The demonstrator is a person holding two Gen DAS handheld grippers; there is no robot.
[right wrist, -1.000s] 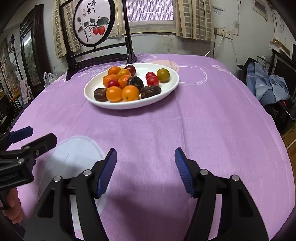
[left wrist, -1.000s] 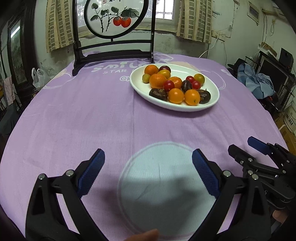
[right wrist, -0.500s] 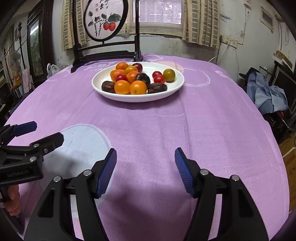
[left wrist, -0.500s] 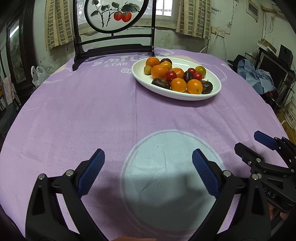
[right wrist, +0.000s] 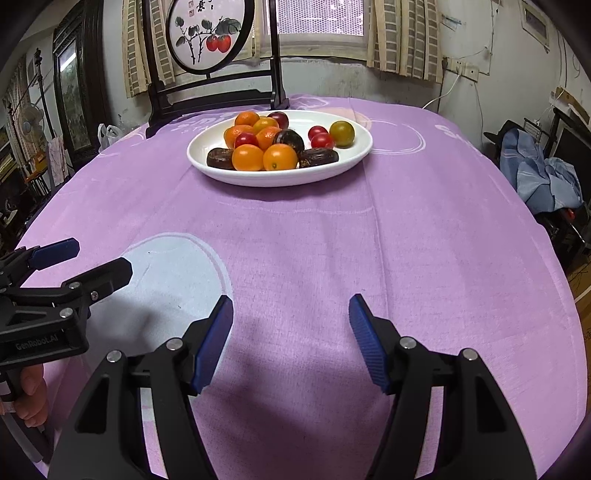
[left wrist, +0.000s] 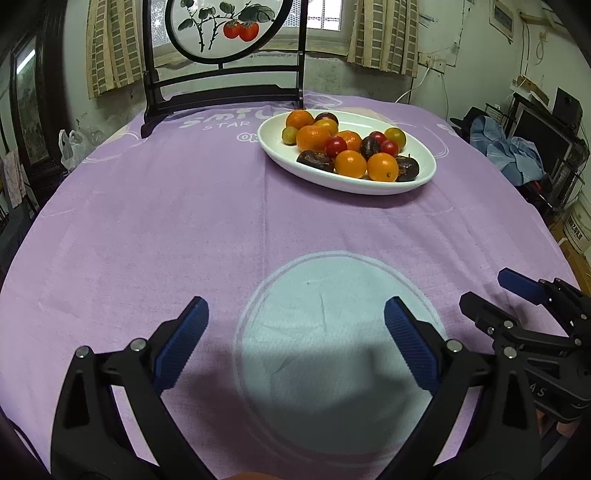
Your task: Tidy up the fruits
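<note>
A white oval plate (left wrist: 421,177) stands at the far side of the purple tablecloth; it also shows in the right wrist view (right wrist: 354,158). It holds several small fruits: oranges (left wrist: 382,167), red cherry tomatoes (left wrist: 335,146), dark plums (left wrist: 406,168) and a green-yellow tomato (right wrist: 341,133). My left gripper (left wrist: 295,343) is open and empty, low over a pale round patch of the cloth. My right gripper (right wrist: 291,336) is open and empty, near the table's front. Each gripper shows at the edge of the other's view, the right one (left wrist: 517,295) and the left one (right wrist: 85,262).
A dark wooden chair with a round painted panel (left wrist: 221,29) stands behind the table. A pale blue circle (left wrist: 332,332) is printed on the cloth. Clothes and shelves (left wrist: 517,151) sit at the right of the room. A plastic bag (left wrist: 72,147) lies at the left.
Both grippers have tilted and shifted slightly, so the plate sits a little differently in each view. Both stay open and empty.
</note>
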